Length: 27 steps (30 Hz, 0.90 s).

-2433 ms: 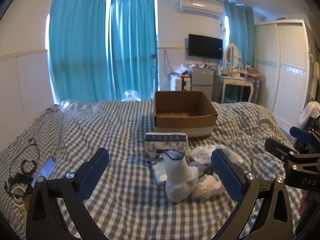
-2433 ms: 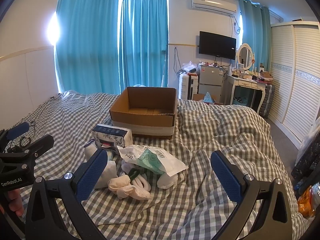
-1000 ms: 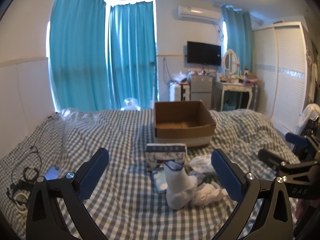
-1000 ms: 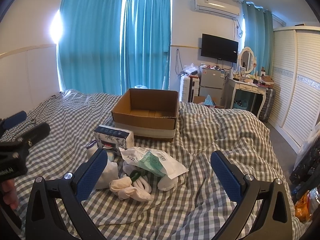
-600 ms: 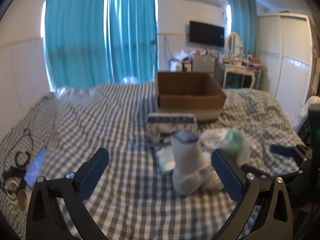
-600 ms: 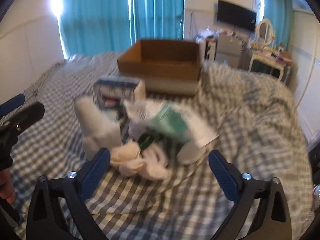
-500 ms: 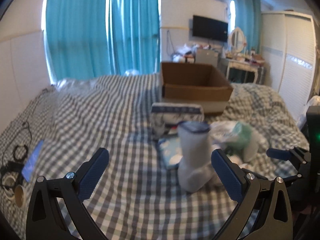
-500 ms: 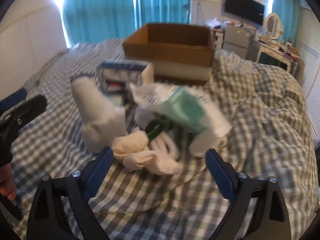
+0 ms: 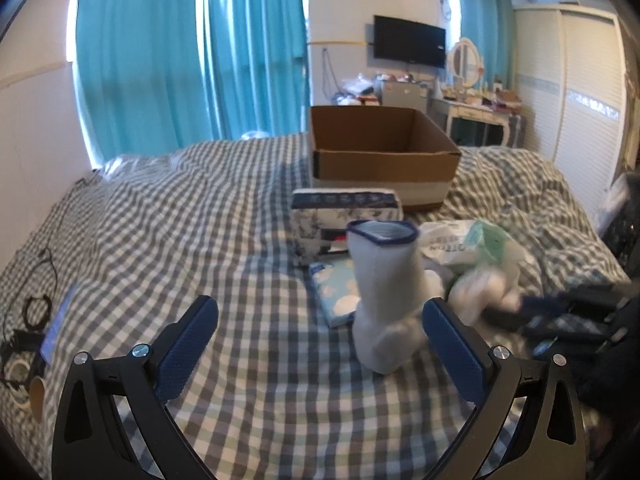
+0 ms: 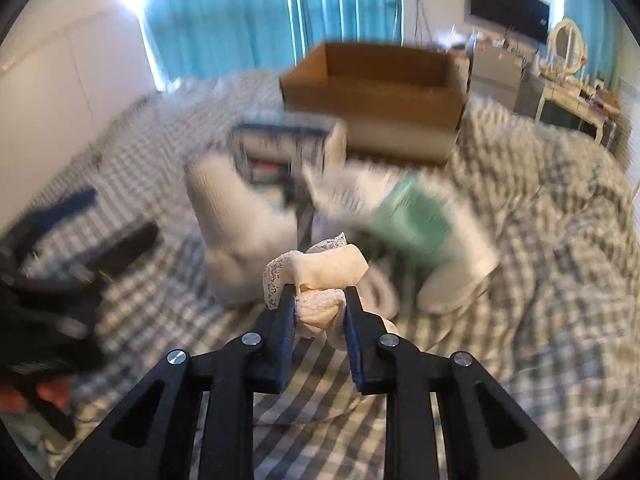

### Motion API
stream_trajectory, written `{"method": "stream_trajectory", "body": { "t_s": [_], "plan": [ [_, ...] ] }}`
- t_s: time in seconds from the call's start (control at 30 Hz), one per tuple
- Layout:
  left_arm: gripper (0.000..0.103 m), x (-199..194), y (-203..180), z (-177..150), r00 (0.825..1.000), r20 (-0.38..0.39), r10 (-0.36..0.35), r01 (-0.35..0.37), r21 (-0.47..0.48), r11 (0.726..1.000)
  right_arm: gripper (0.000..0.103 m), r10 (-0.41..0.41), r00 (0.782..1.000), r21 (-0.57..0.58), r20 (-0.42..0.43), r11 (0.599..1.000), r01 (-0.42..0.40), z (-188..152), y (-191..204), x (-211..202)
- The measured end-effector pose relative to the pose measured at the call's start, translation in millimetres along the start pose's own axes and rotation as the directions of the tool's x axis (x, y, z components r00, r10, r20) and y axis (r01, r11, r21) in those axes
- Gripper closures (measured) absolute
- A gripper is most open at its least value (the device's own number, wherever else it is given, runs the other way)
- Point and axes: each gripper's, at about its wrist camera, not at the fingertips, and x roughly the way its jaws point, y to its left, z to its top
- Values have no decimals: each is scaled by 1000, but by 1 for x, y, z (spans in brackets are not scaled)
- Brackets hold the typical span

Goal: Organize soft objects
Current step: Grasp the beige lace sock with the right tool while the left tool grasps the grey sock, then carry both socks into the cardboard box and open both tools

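Bedroom with teal curtains [image 9: 192,60], a wall TV [image 9: 409,41], a white wardrobe [image 9: 588,80] and a cluttered dresser [image 9: 480,110] behind. Checked bedspread [image 9: 180,220] across nearly all of both views, rumpled toward the right. Open cardboard box [image 9: 384,160] upright in the middle of the bed, beyond the pile. Just before the box, a patterned tissue pack [image 9: 344,216], and near it a flat blue packet [image 9: 336,294] lying on the cover. Upright white sock [image 9: 386,292] with a dark-trimmed cuff just ahead of the left gripper [image 9: 318,330], nearer its right finger; fingers spread wide, holding nothing, level and low over the bed. Beside the sock, a crumpled white-and-green plastic bag [image 9: 472,246] over more white socks. Right gripper [image 10: 319,300] angled down at the front of the pile, fingers pressed in on a cream lace-edged sock [image 10: 320,268] bunched between the pads, its top bulging above the tips; lifted or not, cannot tell through the blur. Blurred in the left view, low at far right, beside the pile. Phone [image 9: 58,322] and cables [image 9: 36,304] at the bed's left edge, well apart from the pile.
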Motion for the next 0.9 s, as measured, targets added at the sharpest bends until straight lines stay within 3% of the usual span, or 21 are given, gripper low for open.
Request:
{"method": "stream_trajectory", "body": {
  "t_s": [0.13, 0.3, 0.4, 0.47, 0.5, 0.57, 0.73, 0.9],
  "plan": [
    [0, 5, -11, 4, 999, -24, -36, 36, -7, 999, 81, -12, 999, 21, 52, 1000, 11, 17, -16, -27],
    [3, 34, -29, 4, 995, -85, -53, 52, -13, 999, 81, -35, 999, 23, 37, 999, 34, 20, -31, -21],
    [26, 48, -37, 3, 994, -93, -59, 58, -14, 998, 81, -19, 1000, 46, 24, 999, 18, 13, -41, -15],
    [51, 59, -41, 1, 991, -117, -63, 62, -10, 998, 81, -9, 1000, 62, 14, 998, 8, 9, -48, -11],
    [58, 62, -42, -1, 990, -121, -75, 74, -13, 997, 81, 7, 1000, 79, 15, 997, -9, 8, -52, -11],
    [63, 64, -43, -2, 987, -117, -114, 112, -20, 993, 81, 27, 999, 105, 28, 994, -30, 8, -58, -14],
    [72, 53, -43, -1, 987, -99, -129, 130, 0, 992, 81, 81, 993, 161, 84, 983, -94, 18, -68, -35],
    [74, 28, -46, 6, 986, -74, -149, 152, 44, 987, 81, 88, 989, 156, 122, 982, -107, 36, -67, -64]
  ]
}}
